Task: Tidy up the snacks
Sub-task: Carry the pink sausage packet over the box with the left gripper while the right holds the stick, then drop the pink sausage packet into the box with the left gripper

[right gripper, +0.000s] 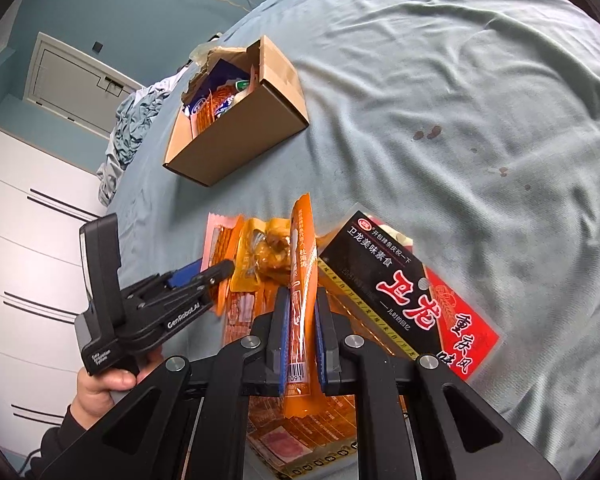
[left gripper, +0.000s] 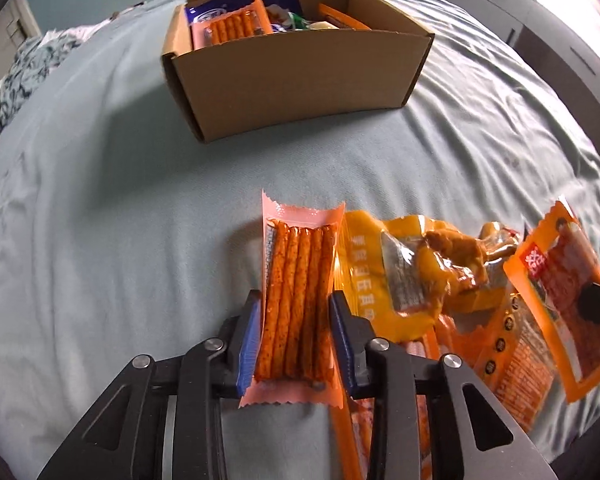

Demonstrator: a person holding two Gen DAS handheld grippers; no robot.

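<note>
The left claw is clamping a pink pack of spicy sticks by its long edges, the pack lying flat on the bed. Just beside it, a yellow snack pouch is lying in the loose pile. The right claw is gripping an orange packet edge-on above a black-and-red bag. Farther back, the cardboard box is sitting partly filled with snacks.
</note>
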